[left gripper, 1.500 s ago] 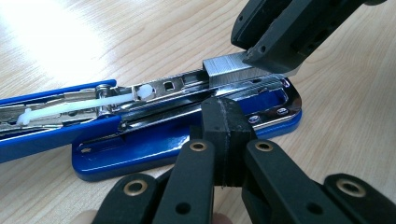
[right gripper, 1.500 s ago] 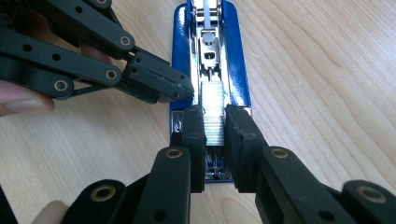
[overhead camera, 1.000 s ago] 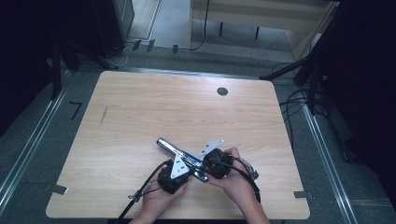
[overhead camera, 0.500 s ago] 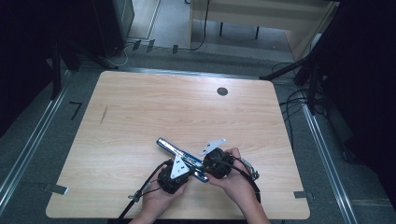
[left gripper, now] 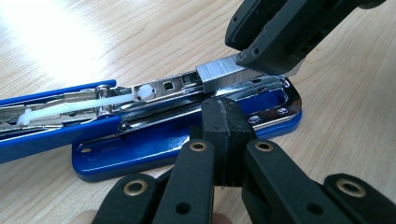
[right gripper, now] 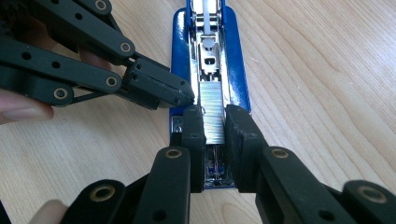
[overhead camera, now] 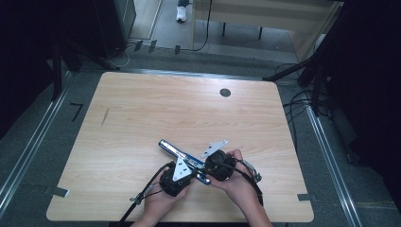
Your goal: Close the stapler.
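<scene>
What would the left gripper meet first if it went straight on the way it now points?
The left gripper, shut, already sits against the open blue stapler's metal rail. Going on, it would likely press that rail and the staple strip held by the right gripper.

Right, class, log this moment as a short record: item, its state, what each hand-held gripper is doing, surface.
item: blue stapler
state: opened flat, staple channel exposed
load: strip of staples in channel
right hand-held gripper: shut on strip of staples
left hand-held gripper: shut, tip against stapler's side
surface: wooden table
</scene>
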A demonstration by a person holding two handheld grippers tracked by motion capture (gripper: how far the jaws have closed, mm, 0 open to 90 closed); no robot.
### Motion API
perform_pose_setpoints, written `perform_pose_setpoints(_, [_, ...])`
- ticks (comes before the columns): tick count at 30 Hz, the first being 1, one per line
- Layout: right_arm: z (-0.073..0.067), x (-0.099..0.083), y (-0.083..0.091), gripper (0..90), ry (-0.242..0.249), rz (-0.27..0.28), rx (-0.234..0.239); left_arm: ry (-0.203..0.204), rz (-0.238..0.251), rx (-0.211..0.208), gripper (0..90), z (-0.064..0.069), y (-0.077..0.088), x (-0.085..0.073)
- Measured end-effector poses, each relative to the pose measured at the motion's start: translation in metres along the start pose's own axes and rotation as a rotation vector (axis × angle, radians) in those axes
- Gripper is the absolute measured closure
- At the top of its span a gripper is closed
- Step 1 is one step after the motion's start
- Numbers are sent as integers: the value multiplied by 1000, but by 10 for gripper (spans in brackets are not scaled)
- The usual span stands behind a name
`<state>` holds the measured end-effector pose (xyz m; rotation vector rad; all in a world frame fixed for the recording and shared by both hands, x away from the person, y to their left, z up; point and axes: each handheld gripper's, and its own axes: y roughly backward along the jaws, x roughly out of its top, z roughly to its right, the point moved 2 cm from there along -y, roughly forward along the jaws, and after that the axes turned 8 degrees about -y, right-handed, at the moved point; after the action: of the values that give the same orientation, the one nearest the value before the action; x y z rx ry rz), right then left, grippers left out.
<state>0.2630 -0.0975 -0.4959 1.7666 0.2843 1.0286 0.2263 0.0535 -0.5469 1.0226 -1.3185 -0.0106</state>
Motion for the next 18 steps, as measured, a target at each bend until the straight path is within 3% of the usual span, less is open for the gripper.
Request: perform_pose_setpoints(18, [1,0,3,797,3,-25,-13,-1,0,0,900,0,0,0])
